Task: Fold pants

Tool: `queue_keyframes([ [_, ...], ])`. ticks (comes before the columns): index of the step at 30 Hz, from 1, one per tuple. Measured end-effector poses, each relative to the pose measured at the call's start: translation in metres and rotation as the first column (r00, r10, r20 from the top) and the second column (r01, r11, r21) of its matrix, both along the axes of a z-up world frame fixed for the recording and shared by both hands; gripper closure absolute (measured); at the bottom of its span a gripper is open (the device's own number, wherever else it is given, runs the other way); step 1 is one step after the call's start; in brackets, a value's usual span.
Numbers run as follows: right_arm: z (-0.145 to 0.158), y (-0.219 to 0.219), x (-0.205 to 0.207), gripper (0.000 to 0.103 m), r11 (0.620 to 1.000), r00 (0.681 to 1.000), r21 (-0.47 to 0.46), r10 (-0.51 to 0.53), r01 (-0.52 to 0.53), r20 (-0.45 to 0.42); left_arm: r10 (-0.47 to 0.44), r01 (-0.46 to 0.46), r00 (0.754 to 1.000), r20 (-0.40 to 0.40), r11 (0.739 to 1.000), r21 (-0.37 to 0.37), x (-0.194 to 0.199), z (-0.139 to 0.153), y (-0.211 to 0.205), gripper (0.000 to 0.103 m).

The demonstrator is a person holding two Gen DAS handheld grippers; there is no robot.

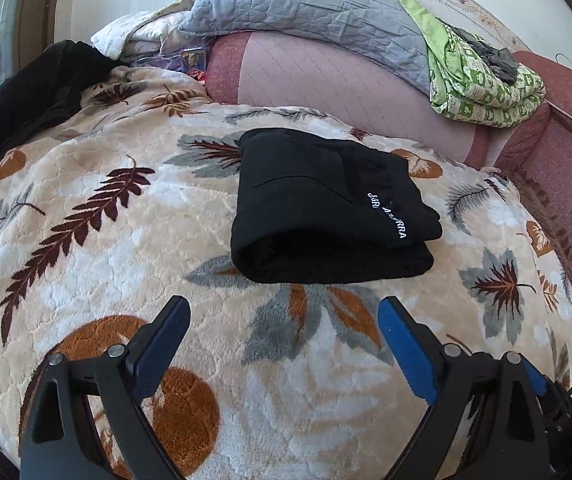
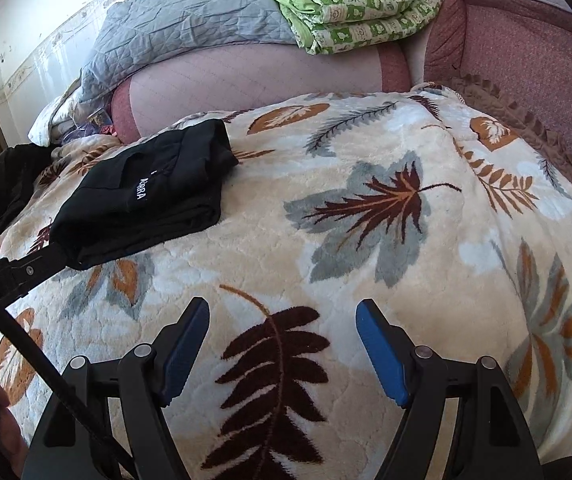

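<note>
The black pants [image 1: 325, 216] lie folded into a compact bundle with white lettering on top, resting on the leaf-patterned blanket [image 1: 106, 248]. My left gripper [image 1: 284, 308] hovers just short of the bundle's near edge, open, with only blanket between its blue pads. In the right wrist view the pants [image 2: 146, 196] sit at the left. One of the left gripper's fingers [image 2: 42, 260] reaches toward their near corner. My right gripper [image 2: 282, 308] stands open over bare blanket, well to the right of the pants, holding nothing.
A second black garment [image 1: 26, 92] lies heaped at the far left. Behind the blanket rises a pink and red cushioned back [image 1: 305, 76], with a grey quilt [image 1: 305, 0] and a green patterned quilt [image 1: 477, 80] on it. A black cable [image 2: 46, 360] crosses the right view's lower left.
</note>
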State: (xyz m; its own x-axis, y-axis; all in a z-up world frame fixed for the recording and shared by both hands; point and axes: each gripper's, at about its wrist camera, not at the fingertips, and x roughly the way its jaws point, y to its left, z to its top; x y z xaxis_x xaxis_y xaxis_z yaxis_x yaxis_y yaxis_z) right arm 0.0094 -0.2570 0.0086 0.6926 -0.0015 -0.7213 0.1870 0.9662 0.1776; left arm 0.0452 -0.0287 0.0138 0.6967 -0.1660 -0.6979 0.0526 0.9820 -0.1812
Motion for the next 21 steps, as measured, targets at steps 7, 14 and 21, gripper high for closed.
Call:
queue_keyframes([
  [7, -0.0016, 0.0026, -0.0006, 0.022, 1.000, 1.000, -0.003, 0.012, -0.012, -0.005, -0.001, 0.001, 1.000, -0.028, 1.000, 0.003, 0.0007, -0.0096, -0.0005, 0.009],
  [14, -0.0057, 0.0054, 0.0012, 0.021, 1.000, 1.000, -0.014, 0.018, -0.018, -0.025, 0.000, -0.001, 0.999, -0.032, 1.000, -0.008, 0.0000, -0.0095, 0.0013, 0.009],
  [21, -0.0072, 0.0072, 0.0012, 0.020, 1.000, 0.999, -0.020, 0.023, -0.024, -0.030, 0.000, -0.001, 0.999, -0.047, 1.000, -0.015, 0.0000, -0.0112, 0.0024, 0.008],
])
